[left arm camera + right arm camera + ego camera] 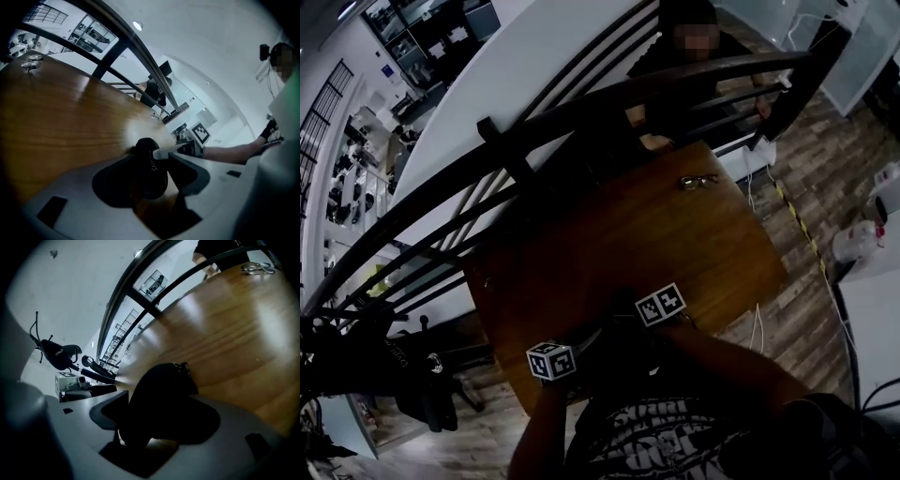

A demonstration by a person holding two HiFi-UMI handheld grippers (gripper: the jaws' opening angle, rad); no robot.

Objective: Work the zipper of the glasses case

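The black glasses case point(151, 166) lies on the wooden table point(628, 234) near its front edge, with pale lettering on its end. In the left gripper view it sits between the jaws of my left gripper point(150, 177), with a sliver of wood showing beside the right pad. My right gripper point(159, 414) faces it from the other end. Its jaws stand wide around the case point(161, 394), whose zipper end point(180, 366) points away. In the head view only the marker cubes of the left gripper point(551, 360) and right gripper point(661, 305) show; the case between them is lost in shadow.
A pair of glasses point(698, 181) lies at the table's far end. A person point(694, 56) sits beyond it, behind curved black railings point(581, 103). The table's front edge is right under the grippers. A white counter point(872, 309) stands at the right.
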